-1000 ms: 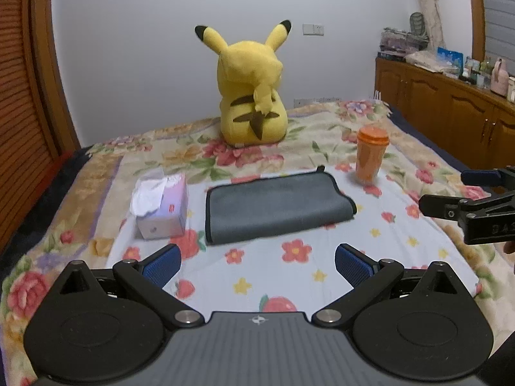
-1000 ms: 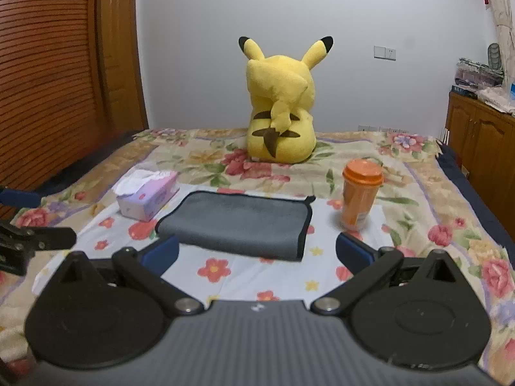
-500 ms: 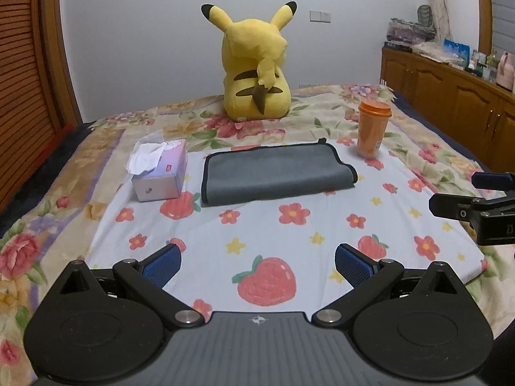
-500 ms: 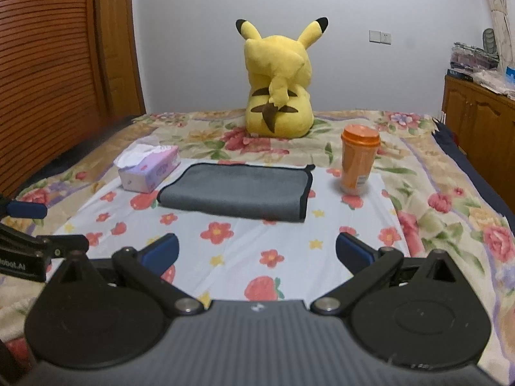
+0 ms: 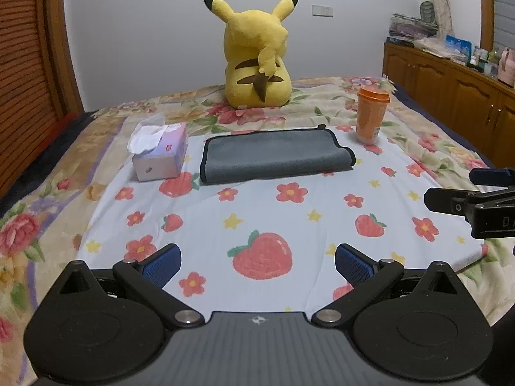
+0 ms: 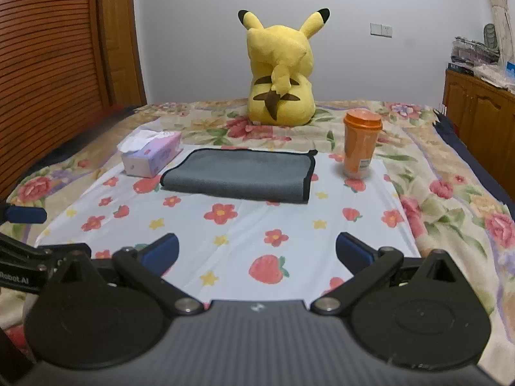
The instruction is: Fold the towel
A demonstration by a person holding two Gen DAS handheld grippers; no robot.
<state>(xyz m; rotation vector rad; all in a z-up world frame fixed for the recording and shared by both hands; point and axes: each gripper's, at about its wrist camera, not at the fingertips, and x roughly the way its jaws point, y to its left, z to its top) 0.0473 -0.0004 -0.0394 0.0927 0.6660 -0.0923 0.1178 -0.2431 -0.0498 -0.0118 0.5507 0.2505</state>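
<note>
A grey towel with black edging (image 5: pixel 276 154) lies folded flat on the white flowered cloth (image 5: pixel 257 212) on the bed; it also shows in the right wrist view (image 6: pixel 239 173). My left gripper (image 5: pixel 257 262) is open and empty, well short of the towel, above the cloth's near part. My right gripper (image 6: pixel 257 251) is open and empty too, equally far back. The right gripper's fingers (image 5: pixel 450 201) show at the right edge of the left wrist view. The left gripper's fingers (image 6: pixel 25 215) show at the left edge of the right wrist view.
A tissue box (image 5: pixel 159 152) sits left of the towel and an orange cup (image 5: pixel 371 114) stands to its right. A yellow plush toy (image 5: pixel 257 61) sits behind. Wooden cabinets (image 5: pixel 457 96) line the right wall and a slatted wooden door (image 6: pixel 48 64) the left.
Both grippers have pulled back from the towel and risen, so the towel looks farther away and more of the flowered cloth shows. Both stay open.
</note>
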